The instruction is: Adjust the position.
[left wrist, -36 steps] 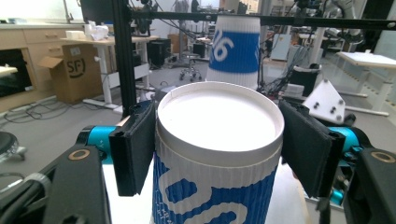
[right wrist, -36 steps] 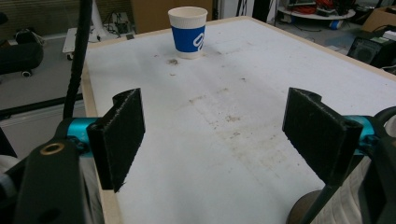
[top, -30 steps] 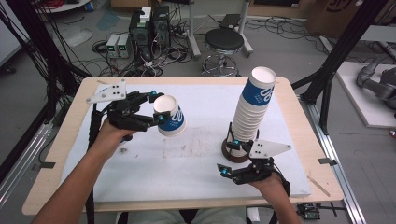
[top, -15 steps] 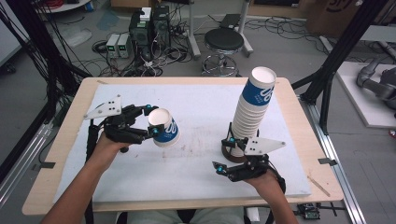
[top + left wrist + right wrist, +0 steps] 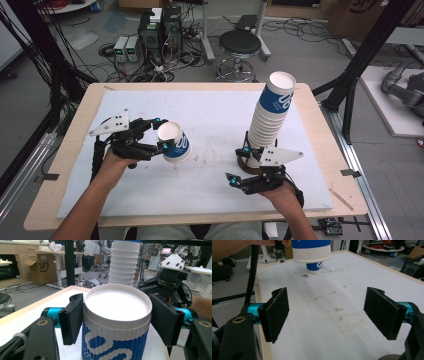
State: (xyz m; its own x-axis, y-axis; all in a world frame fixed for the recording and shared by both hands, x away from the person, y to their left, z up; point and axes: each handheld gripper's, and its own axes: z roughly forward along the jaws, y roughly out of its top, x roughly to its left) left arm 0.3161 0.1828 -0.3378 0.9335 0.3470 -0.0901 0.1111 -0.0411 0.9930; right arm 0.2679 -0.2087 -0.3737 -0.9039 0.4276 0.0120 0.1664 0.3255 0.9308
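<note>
A blue and white ribbed paper cup [image 5: 176, 145] hangs tilted just above the white mat [image 5: 210, 105], with my left gripper [image 5: 161, 133] shut on it near the rim. In the left gripper view the cup [image 5: 117, 322] sits between the two black pads [image 5: 72, 317], its open mouth facing the camera. A tall stack of the same cups [image 5: 272, 115] stands at the right, rising behind the held cup as the stack [image 5: 125, 262]. My right gripper [image 5: 237, 165] rests open beside the stack's base, with nothing between its pads [image 5: 275, 312]. The held cup [image 5: 312, 250] shows ahead of it.
The mat lies on a wooden table [image 5: 70, 165] with its edges close on all sides. The mat is stained near its middle [image 5: 332, 305]. On the floor behind stand a stool [image 5: 240, 45], electronics boxes [image 5: 150, 35] and cables. Black frame posts [image 5: 360, 75] flank the table.
My left gripper has come down and nearer with the cup, which now hangs lower over the mat. The right gripper has stayed by the stack's base.
</note>
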